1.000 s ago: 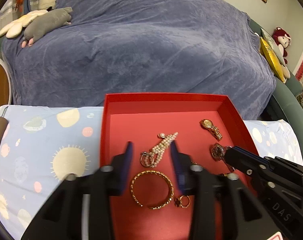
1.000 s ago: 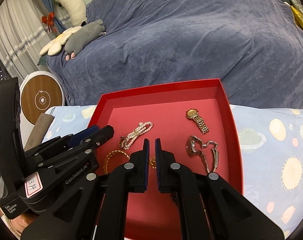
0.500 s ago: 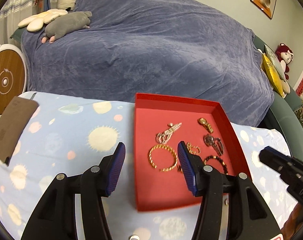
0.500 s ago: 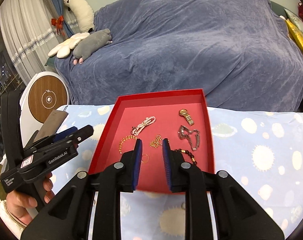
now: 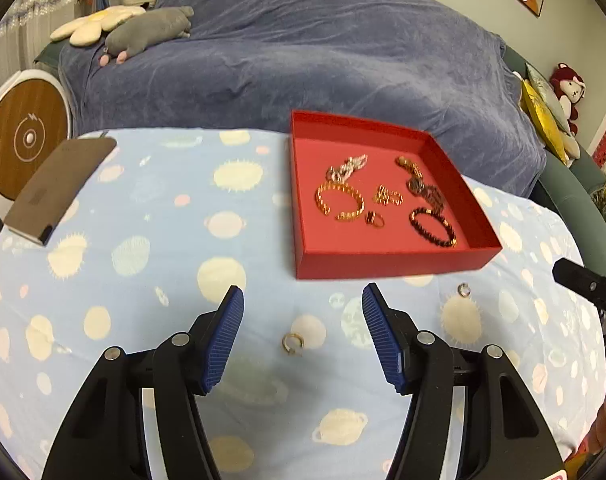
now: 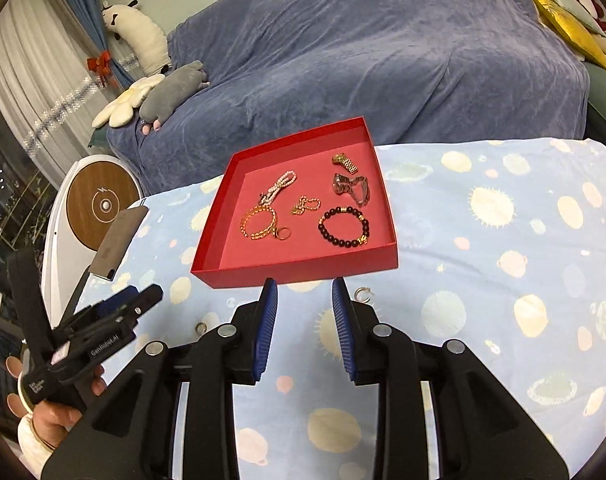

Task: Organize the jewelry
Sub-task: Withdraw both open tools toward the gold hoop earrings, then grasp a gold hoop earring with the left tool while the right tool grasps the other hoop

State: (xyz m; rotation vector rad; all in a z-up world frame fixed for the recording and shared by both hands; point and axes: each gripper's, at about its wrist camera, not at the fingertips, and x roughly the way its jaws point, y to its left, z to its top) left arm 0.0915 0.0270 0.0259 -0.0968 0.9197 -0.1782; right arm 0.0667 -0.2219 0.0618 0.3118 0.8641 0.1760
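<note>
The left gripper (image 5: 303, 312) occupies the lower centre of its view with jaws spread wide and empty. A gold ring (image 5: 293, 343) lies on the planet-print cloth (image 5: 143, 248) between the jaws. A silver ring (image 5: 464, 289) lies on the cloth to the lower right of the red tray (image 5: 395, 266). The tray, upper centre-right, holds the gold bangle (image 5: 340, 202), beaded bracelet (image 5: 433, 227) and pearl strand (image 5: 347, 167). The right gripper (image 6: 305, 308) has its jaws parted and empty, just below the tray's near wall.

Your right gripper (image 5: 583, 284) is cut off at the frame's right edge; the small ring (image 6: 362, 294) sits half hidden behind its finger.
</note>
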